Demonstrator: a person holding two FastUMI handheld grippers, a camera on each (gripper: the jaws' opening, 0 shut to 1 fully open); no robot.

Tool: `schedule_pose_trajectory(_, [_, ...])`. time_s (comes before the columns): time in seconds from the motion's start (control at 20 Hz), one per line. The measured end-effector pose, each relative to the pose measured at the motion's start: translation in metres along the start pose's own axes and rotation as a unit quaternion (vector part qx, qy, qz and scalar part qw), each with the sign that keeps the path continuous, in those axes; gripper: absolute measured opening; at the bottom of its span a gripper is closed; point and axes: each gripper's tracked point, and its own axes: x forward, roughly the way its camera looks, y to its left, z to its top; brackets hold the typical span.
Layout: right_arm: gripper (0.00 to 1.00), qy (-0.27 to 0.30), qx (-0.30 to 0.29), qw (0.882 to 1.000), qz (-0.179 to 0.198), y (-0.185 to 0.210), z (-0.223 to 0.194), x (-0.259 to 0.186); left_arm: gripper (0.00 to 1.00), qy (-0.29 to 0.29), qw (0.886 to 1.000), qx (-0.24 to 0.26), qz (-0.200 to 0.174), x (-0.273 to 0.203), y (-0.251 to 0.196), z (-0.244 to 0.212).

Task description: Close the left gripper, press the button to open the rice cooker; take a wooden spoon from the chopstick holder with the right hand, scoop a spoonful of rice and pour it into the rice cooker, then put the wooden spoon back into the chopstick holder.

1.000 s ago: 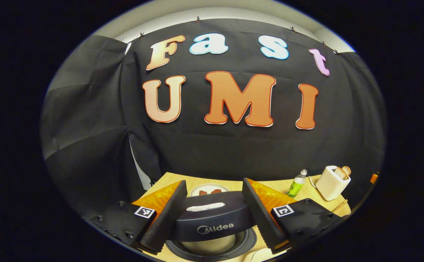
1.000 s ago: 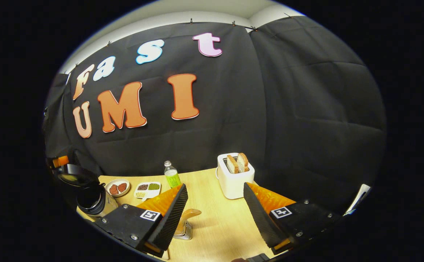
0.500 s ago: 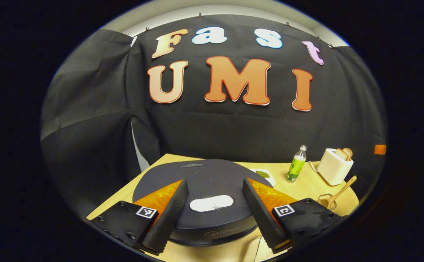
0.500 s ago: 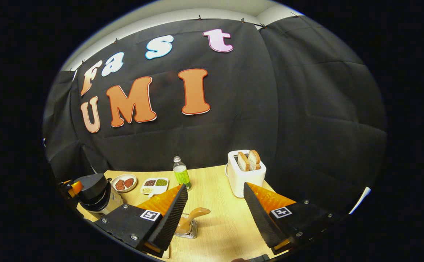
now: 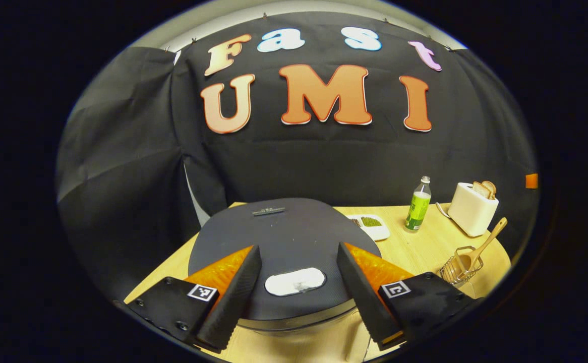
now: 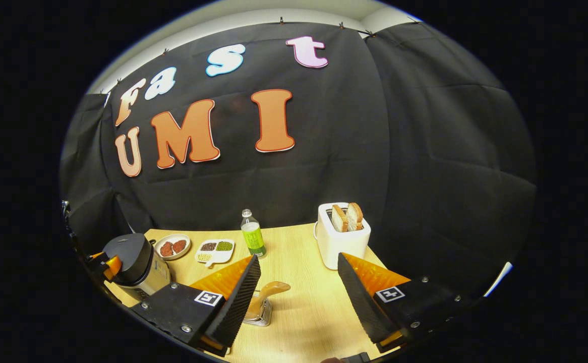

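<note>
Two fingers of the left gripper (image 5: 294,297) stand wide apart, holding nothing, above the near edge of the rice cooker (image 5: 284,242), whose dark lid lies shut with the pale oval button (image 5: 294,281) showing between them. A small plate at the lid's far edge bears writing too small to read. To the right, near the table's (image 5: 415,247) edge, the wire chopstick holder (image 5: 459,269) holds the wooden spoon (image 5: 485,243), its handle leaning up and to the far right. In the right gripper view, the right gripper (image 6: 299,297) is also spread wide and empty, low over the table, the holder and spoon just beyond its left finger. Farther off stand a green bottle (image 6: 252,237), label unreadable, and a white toaster (image 6: 342,242) with bread.
</note>
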Motion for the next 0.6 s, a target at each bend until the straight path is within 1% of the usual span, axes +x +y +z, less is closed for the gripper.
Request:
schedule_pose_trajectory(0.1, [0.95,0.002,0.001,1.0,-0.001,-0.002,-0.003,0.0,0.96,0.003,1.0,0.002,0.001,-0.002,-0.001,-0.011])
schedule_pose_trajectory(0.15, [0.95,0.003,-0.001,1.0,-0.001,-0.002,-0.004,-0.001,0.97,-0.014,1.0,0.011,0.003,-0.001,-0.002,-0.009])
schedule_pose_trajectory(0.3, [0.95,0.001,-0.005,1.0,-0.005,-0.005,-0.003,-0.003,0.96,-0.021,1.0,0.01,0.001,-0.001,0.0,-0.004])
schedule_pose_trajectory(0.35, [0.95,-0.001,-0.005,1.0,-0.006,-0.007,0.0,-0.004,1.0,-0.021,1.0,0.017,0.0,-0.001,0.0,-0.002])
schedule_pose_trajectory(0.4, [0.95,-0.004,-0.003,1.0,-0.007,-0.008,0.002,-0.006,0.95,-0.015,1.0,0.021,0.002,-0.002,0.001,-0.002])
schedule_pose_trajectory(0.45, [0.95,-0.007,-0.001,1.0,-0.008,-0.01,0.004,-0.007,0.94,-0.001,1.0,0.018,0.008,-0.005,0.002,-0.002])
schedule_pose_trajectory(0.5, [0.95,-0.011,-0.001,1.0,-0.011,-0.012,0.008,-0.009,0.94,0.01,1.0,0.014,0.013,-0.009,0.004,0.002])
schedule_pose_trajectory(0.55, [0.94,-0.014,-0.002,1.0,-0.014,-0.014,0.01,-0.009,1.0,-0.002,1.0,0.007,0.007,-0.015,0.002,0.016])
schedule_pose_trajectory(0.6, [0.95,-0.013,-0.003,1.0,-0.016,-0.016,0.012,-0.01,1.0,-0.017,1.0,0.0,0.001,-0.018,0.0,0.034])
